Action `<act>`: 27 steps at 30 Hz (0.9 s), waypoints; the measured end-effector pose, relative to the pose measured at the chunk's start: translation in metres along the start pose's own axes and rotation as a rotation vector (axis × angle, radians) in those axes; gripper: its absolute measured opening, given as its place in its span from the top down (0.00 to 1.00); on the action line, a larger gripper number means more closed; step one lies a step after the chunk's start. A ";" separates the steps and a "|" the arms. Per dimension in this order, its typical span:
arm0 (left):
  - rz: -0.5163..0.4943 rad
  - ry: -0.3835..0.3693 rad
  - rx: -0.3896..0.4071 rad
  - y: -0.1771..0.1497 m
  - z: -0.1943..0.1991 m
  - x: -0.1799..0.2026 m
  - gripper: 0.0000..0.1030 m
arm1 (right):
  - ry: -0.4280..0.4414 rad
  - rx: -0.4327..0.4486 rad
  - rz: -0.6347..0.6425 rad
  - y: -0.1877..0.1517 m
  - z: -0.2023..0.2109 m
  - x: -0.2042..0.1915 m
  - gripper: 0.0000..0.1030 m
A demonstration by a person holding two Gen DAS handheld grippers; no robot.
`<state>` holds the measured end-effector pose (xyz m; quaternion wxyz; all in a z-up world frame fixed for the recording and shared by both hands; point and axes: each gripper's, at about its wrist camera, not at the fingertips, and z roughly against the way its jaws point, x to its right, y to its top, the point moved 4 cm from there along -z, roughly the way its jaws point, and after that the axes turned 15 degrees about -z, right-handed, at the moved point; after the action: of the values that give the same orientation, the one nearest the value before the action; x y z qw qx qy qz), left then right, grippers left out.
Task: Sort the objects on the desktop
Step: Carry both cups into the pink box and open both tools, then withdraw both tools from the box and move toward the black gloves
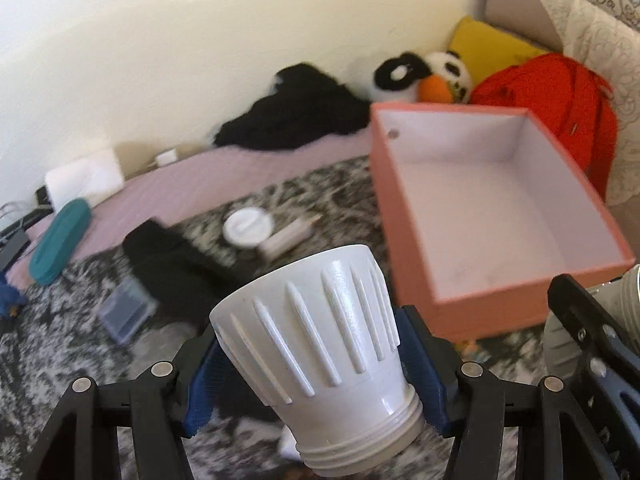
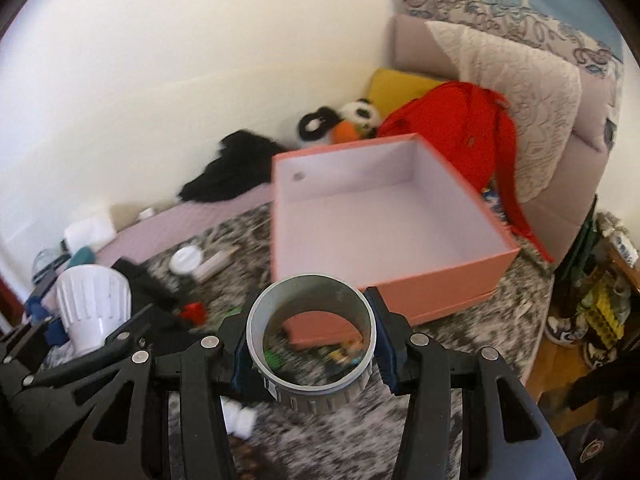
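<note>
Ribbed white cup (image 1: 316,364) sits clamped in left hand-held gripper (image 1: 308,376), near pink box (image 1: 404,264).

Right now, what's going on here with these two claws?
A person is tidying a cluttered bed, one claw in each hand. The left claw is clamped on a white ribbed cup with a threaded neck; the right claw grips a grey ring you can see straight through. Both are held above the patterned blanket, just short of the pink box, which looks empty.
</note>
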<state>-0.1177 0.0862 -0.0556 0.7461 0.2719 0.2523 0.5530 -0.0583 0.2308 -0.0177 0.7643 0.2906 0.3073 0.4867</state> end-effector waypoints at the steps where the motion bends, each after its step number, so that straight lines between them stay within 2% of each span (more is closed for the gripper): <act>1: -0.002 -0.005 0.013 0.009 -0.001 0.005 0.34 | -0.008 0.013 -0.015 0.010 -0.002 0.005 0.49; 6: -0.012 -0.036 0.101 0.061 -0.007 0.029 0.33 | -0.053 0.093 -0.035 0.067 -0.016 0.025 0.48; 8: -0.016 -0.057 0.123 0.083 -0.013 0.040 0.29 | -0.097 0.130 -0.037 0.094 -0.025 0.032 0.47; 10: -0.037 -0.086 0.119 0.105 -0.024 0.050 0.22 | -0.158 0.141 -0.083 0.122 -0.038 0.045 0.29; 11: -0.052 -0.135 0.111 0.111 -0.028 0.056 0.04 | -0.212 0.134 -0.135 0.137 -0.045 0.058 0.06; 12: -0.067 -0.184 0.103 0.116 -0.031 0.062 0.00 | -0.222 0.128 -0.183 0.148 -0.048 0.068 0.00; 13: -0.091 -0.223 0.101 0.120 -0.032 0.070 0.00 | -0.185 0.123 -0.233 0.158 -0.050 0.077 0.00; 15: -0.165 -0.253 0.124 0.123 -0.026 0.088 0.00 | -0.120 0.109 -0.288 0.173 -0.051 0.086 0.00; 18: -0.241 -0.244 0.174 0.123 -0.011 0.107 0.00 | -0.114 0.120 -0.276 0.181 -0.048 0.085 0.00; 22: -0.209 -0.250 0.168 0.121 -0.005 0.105 0.00 | -0.143 0.150 -0.253 0.179 -0.038 0.087 0.00; 27: -0.113 -0.223 0.146 0.100 -0.001 0.078 0.00 | -0.132 0.143 -0.287 0.145 -0.018 0.089 0.00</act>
<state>-0.1673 0.1855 0.0061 0.7776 0.3706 0.2222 0.4569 -0.1234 0.3677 0.0621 0.8220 0.3286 0.3285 0.3292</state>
